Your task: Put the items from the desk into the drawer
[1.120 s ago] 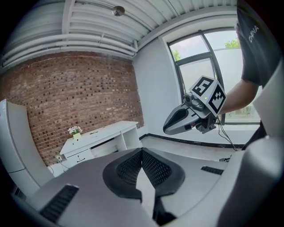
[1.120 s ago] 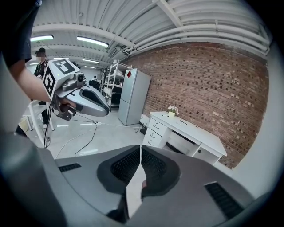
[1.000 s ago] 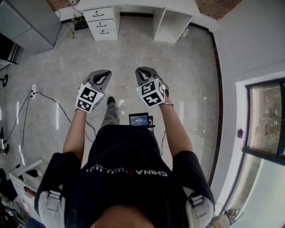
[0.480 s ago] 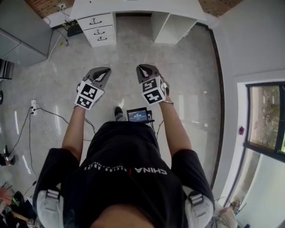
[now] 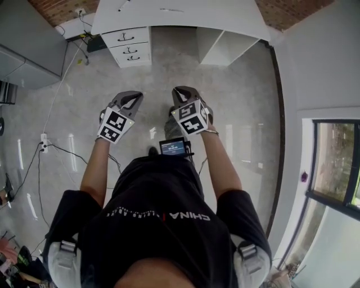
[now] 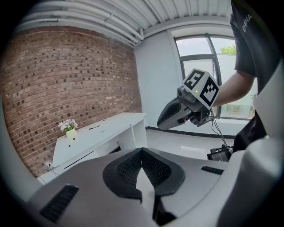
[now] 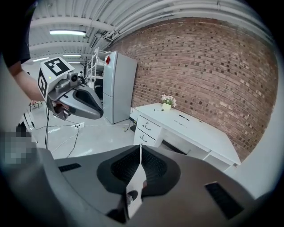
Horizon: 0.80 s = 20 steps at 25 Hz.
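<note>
The left hand-held gripper (image 5: 129, 97) and the right hand-held gripper (image 5: 182, 93) are side by side over the floor, each with its jaws pressed together on nothing. The worktop (image 5: 185, 14), carrying a pen (image 7: 182, 116) and a flower pot (image 7: 167, 101), lies straight ahead and well apart from both, its long edge crosswise. The drawers (image 5: 130, 45) sit under its left end, so the left hand-held gripper looks nearer them.

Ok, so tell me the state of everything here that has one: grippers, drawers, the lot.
Left gripper: shut, empty.
Right gripper: shut, empty.
Drawers: all shut.
Flower pot: upright on the desk.
Screen at the person's waist: lit.
</note>
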{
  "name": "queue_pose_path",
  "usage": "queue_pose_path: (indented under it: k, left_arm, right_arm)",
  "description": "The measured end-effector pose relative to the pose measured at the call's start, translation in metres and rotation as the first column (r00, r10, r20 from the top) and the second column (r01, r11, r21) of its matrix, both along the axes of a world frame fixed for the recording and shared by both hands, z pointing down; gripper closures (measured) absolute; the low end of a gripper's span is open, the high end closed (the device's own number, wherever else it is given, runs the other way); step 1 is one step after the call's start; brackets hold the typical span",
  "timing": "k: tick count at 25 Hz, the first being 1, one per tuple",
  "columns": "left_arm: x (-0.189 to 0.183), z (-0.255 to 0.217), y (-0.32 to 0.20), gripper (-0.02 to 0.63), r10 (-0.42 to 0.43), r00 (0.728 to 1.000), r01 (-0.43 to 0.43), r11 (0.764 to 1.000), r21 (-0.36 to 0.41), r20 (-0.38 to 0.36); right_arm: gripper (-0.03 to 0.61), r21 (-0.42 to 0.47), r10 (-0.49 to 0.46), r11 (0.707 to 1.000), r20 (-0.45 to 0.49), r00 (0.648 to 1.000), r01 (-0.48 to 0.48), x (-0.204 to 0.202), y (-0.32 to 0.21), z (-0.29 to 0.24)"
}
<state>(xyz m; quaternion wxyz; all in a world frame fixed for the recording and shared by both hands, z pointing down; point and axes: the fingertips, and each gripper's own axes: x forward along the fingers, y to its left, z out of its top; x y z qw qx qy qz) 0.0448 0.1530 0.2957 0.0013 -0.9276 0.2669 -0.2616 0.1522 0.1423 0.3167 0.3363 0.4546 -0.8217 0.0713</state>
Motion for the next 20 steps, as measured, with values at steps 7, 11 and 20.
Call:
queue_pose_path:
  k: [7,11,20]
  left_arm:
    - [0.010,0.016,-0.094,0.601,-0.072,0.996,0.072,0.997,0.003,0.049]
    - [0.020,0.008,-0.160,0.601,-0.125,0.989,0.126,0.992,-0.002,0.072]
    - [0.046,-0.005,-0.287,0.601,-0.223,0.972,0.223,0.975,0.011,0.071]
  right_arm:
    - [0.561,-0.014,-0.089,0.996,0.024,0.996,0.089,0.002,-0.112,0.018]
    - [0.561,-0.015,-0.136,0.990,0.046,0.990,0.137,0.006,-0.186,0.007]
    - [0.561,-0.028,-0.241,0.970,0.069,0.968,0.243,0.016,-0.316,0.002]
